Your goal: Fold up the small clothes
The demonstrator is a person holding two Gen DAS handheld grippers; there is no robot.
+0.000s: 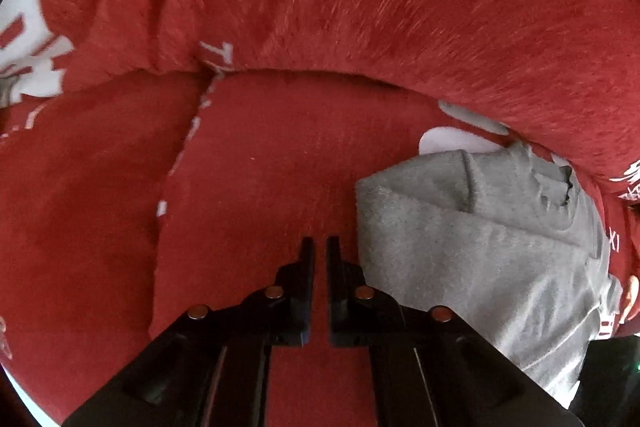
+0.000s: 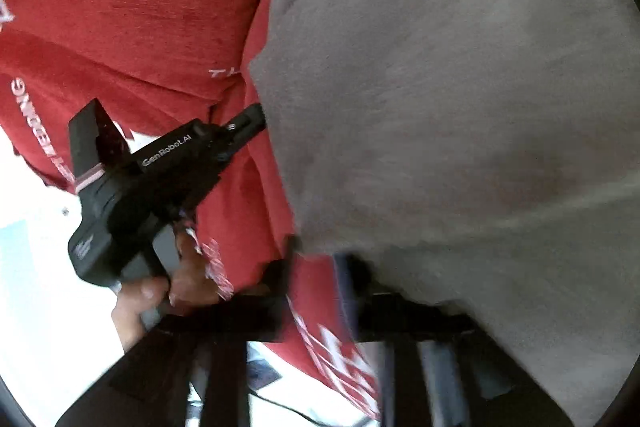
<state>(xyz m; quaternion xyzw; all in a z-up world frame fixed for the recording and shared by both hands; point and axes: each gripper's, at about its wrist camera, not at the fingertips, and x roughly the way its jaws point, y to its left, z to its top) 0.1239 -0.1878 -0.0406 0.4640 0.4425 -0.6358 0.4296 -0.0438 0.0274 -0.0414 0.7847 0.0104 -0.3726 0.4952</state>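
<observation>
A grey garment (image 1: 472,247) lies bunched on red cloth (image 1: 260,187) to the right of my left gripper (image 1: 320,247). The left gripper's jaws stand nearly closed with a thin gap and nothing between them, just left of the garment's edge. In the right wrist view the grey garment (image 2: 460,87) fills the right side, blurred. My right gripper (image 2: 316,251) sits at the garment's lower edge, and grey fabric hangs over its right finger (image 2: 348,279). Whether it grips the fabric is unclear. The left gripper (image 2: 256,119) also shows there, its tip touching the garment's left edge.
Red plush cloth with white lettering (image 1: 24,39) covers the surface and rises as a thick roll (image 1: 360,7) behind. In the right wrist view a hand (image 2: 148,295) holds the left gripper's handle, with a white surface (image 2: 40,267) at lower left.
</observation>
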